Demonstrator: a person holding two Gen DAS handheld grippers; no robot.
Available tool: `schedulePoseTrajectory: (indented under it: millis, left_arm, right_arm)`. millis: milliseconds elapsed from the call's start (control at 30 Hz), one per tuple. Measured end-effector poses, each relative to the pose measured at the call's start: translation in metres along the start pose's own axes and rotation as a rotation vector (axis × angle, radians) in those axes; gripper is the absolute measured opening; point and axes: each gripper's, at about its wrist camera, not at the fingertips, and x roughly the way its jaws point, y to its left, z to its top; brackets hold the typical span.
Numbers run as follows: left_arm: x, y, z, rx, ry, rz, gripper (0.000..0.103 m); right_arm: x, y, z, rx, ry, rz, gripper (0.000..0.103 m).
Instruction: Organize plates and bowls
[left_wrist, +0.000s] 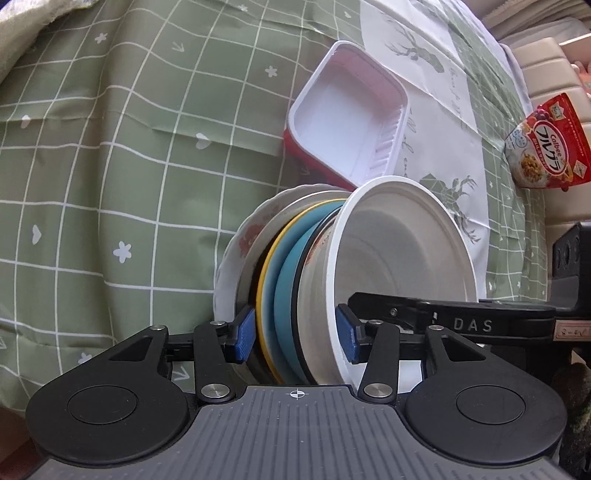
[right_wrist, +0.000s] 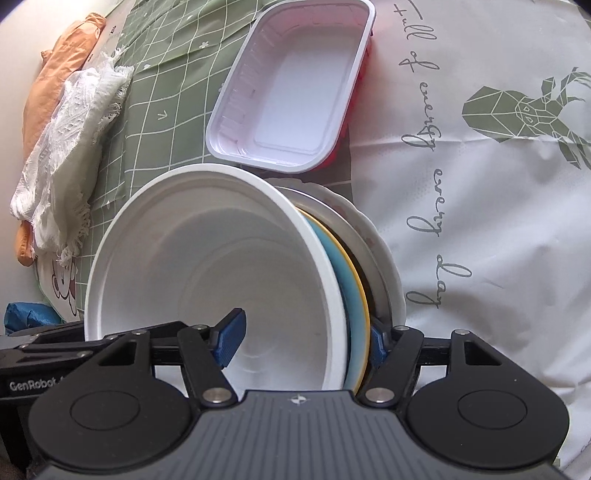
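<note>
Both grippers clamp the stack of dishes (left_wrist: 295, 280) held on edge over the table: the left gripper (left_wrist: 297, 334) spans its whole thickness, the right gripper (right_wrist: 301, 341) has one pad inside the white bowl (right_wrist: 221, 266). A white tray (left_wrist: 351, 122) lies just beyond. Only the left view shows a cereal bag (left_wrist: 546, 147) far right; only the right view shows a white cloth (right_wrist: 70, 147) far left. A green checked tablecloth (left_wrist: 110, 147) covers the table.

Stack of plates (left_wrist: 273, 280) and bowl (left_wrist: 399, 266) sitting nested together on the tablecloth (left_wrist: 110, 147), bowl lying at the stack's near end in the right wrist view, rectangular tray (left_wrist: 351, 110) resting just behind them, snack packet (left_wrist: 546, 144) lying well apart.
</note>
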Motion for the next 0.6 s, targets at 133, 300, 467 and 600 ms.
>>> schedulePoseTrajectory:
  millis: [133,300,467,600]
  left_arm:
    - [-0.006,0.000,0.001,-0.005,-0.013,-0.006,0.049]
    - [-0.011,0.004,0.005,-0.011,-0.041,-0.036,0.042]
    - [-0.012,0.000,0.010,-0.002,-0.045,-0.027,0.037]
    - [-0.009,-0.001,0.004,0.006,-0.036,0.002,0.033]
  right_arm:
    - [-0.005,0.005,0.000,-0.048,-0.040,-0.026,0.067]
    - [-0.017,0.016,-0.008,-0.092,-0.077,-0.070,0.067]
    - [-0.024,0.018,-0.011,-0.102,-0.082,-0.083,0.067]
    - [-0.029,0.021,-0.017,-0.115,-0.102,-0.091,0.067]
